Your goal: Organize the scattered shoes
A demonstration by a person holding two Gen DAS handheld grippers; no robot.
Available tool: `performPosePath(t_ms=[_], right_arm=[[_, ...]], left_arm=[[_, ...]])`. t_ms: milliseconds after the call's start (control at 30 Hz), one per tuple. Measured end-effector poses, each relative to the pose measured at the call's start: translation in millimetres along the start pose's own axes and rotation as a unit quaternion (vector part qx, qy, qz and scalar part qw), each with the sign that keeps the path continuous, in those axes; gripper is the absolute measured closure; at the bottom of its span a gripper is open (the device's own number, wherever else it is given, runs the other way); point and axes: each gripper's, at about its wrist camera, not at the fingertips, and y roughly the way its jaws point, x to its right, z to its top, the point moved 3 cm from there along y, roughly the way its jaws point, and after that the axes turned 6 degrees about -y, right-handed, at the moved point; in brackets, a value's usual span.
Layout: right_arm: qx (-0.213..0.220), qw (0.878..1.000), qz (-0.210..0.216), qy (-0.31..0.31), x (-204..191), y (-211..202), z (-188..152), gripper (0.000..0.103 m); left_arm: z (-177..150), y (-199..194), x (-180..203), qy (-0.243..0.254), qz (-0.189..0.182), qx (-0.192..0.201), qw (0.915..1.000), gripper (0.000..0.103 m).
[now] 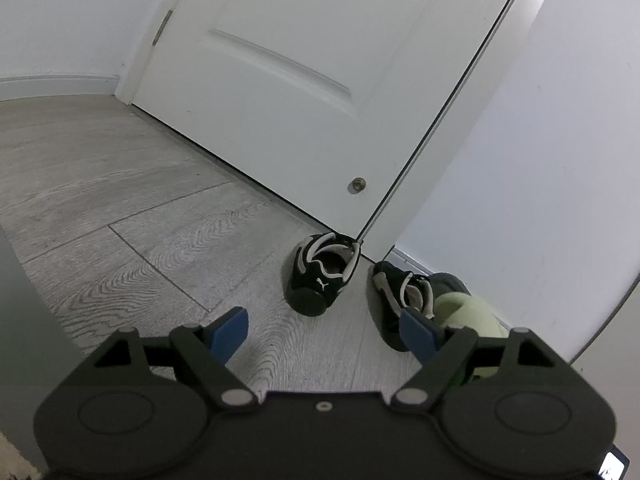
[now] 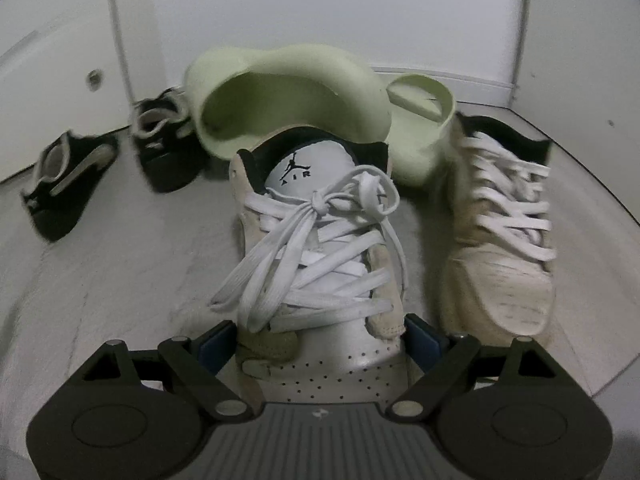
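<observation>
grey wood-look floor (image 1: 132, 216) runs up to a white door (image 1: 304, 80). your left gripper (image 1: 325, 330) hangs spread wide over bare floor, holding nothing; a black sneaker (image 1: 318, 276) sits at its 12 o'clock and its mate (image 1: 394, 300) at 2. your right gripper (image 2: 318, 344) is clamped on the toe of the white laced sneaker (image 2: 320, 248). its partner (image 2: 504, 232) stands at 2 o'clock, the green slides (image 2: 292, 96) at 12.
</observation>
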Motion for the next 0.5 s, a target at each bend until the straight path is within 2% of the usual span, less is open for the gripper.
performPosePath(t_ms=[333,500], right_arm=[[-0.009,0.999,-0.029,0.030,28,11,8,0.014],[-0.033,0.999,-0.013,0.016,32,7,10,0.013]], left_arm=[[-2,5,2,0.006,0.004,-0.007,1.0000,0.019],[-6,8,6,0.025,0.003,-0.011,0.9996,0.019]])
